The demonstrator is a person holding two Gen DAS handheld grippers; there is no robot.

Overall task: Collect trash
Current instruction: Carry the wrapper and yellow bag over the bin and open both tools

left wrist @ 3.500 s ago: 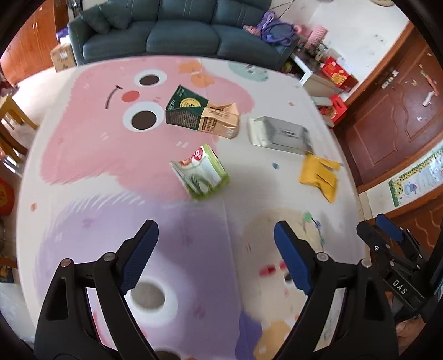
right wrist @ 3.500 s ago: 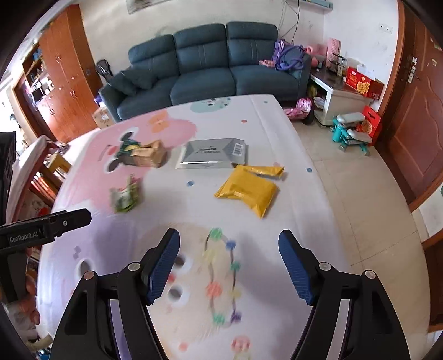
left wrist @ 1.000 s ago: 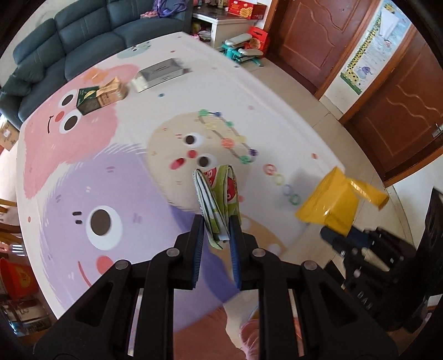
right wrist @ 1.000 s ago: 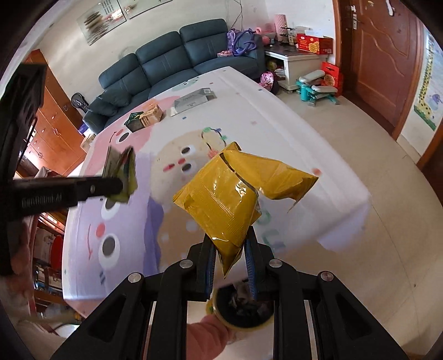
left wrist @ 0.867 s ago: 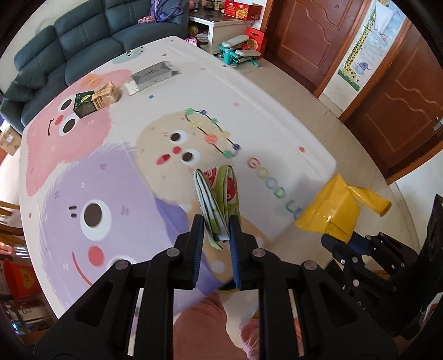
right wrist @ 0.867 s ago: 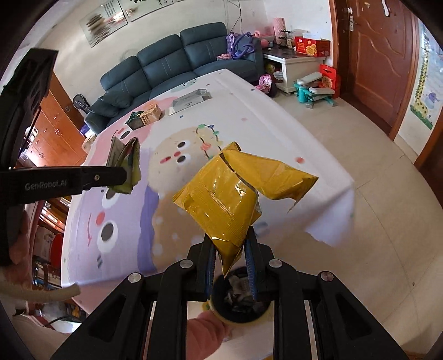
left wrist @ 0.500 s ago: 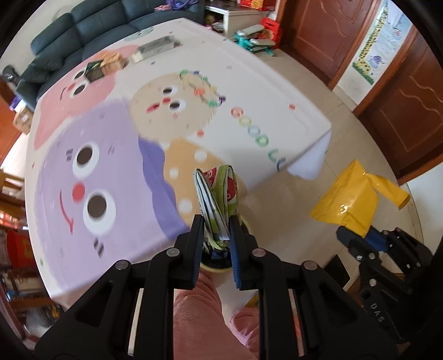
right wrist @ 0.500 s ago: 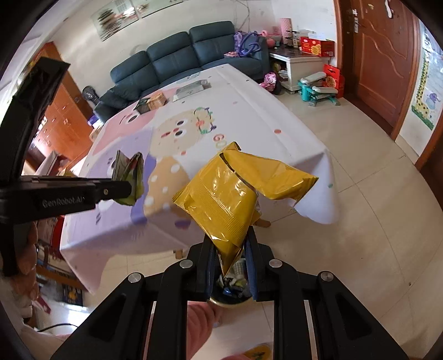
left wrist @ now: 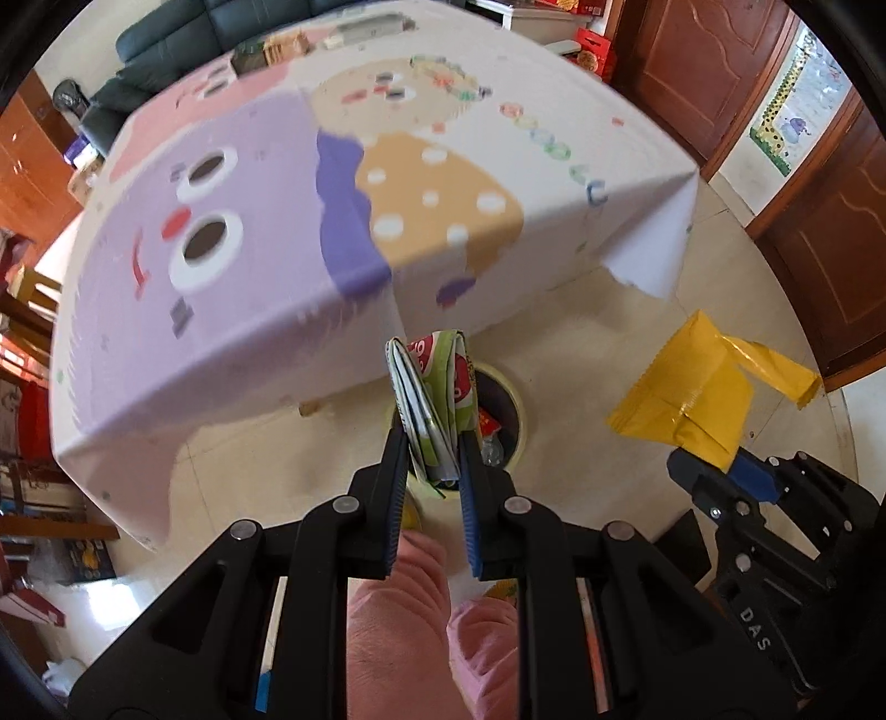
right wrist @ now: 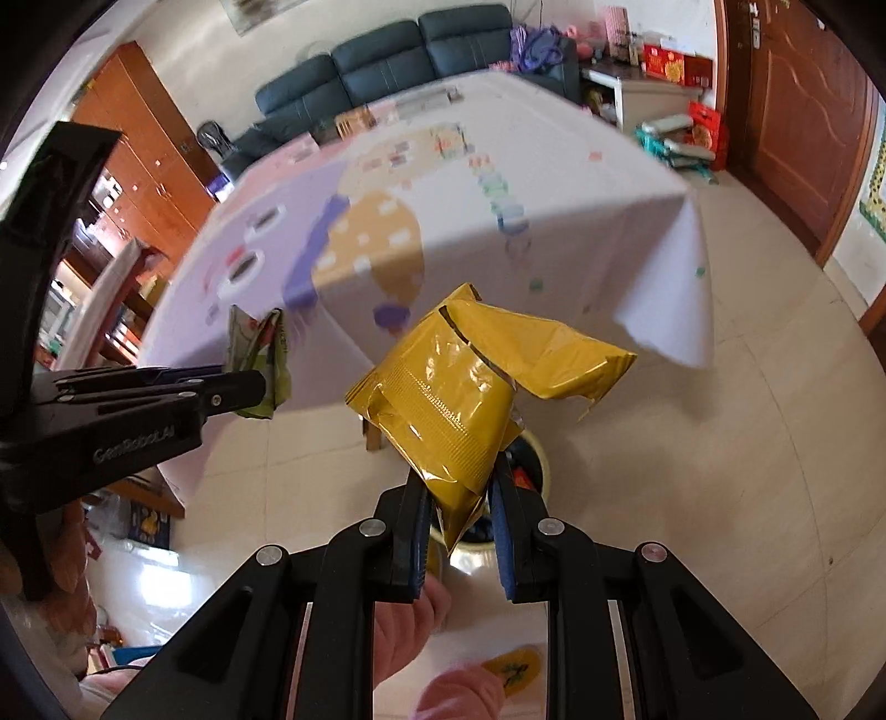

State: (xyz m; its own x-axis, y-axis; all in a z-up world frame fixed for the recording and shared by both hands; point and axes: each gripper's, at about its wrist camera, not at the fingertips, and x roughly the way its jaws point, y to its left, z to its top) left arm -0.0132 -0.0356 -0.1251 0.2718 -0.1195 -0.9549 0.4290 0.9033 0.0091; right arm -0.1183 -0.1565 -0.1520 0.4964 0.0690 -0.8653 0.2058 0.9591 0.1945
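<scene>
My left gripper [left wrist: 431, 443] is shut on a flattened green and white snack packet [left wrist: 437, 399]. It hangs right above a small yellow-rimmed bin [left wrist: 518, 404] on the floor, with trash inside. My right gripper [right wrist: 458, 487] is shut on a crumpled yellow bag [right wrist: 459, 399], and the same bin [right wrist: 534, 465] shows just behind and below it. The yellow bag [left wrist: 692, 399] and right gripper [left wrist: 720, 473] appear at the right of the left wrist view. The green packet [right wrist: 266, 354] and left gripper [right wrist: 243, 387] appear at the left of the right wrist view.
A table under a cartoon cloth [left wrist: 277, 221] stands beyond the bin, its edge hanging close to it. A brown carton [left wrist: 277, 52] and a grey packet [left wrist: 360, 27] lie at its far end. Pink-clad legs [left wrist: 398, 626] are below. Wooden doors [left wrist: 692, 72] stand right.
Both grippers have drawn back from the table and sunk toward the floor, each holding its piece of trash. The bin now lies directly under them, and the table has receded.
</scene>
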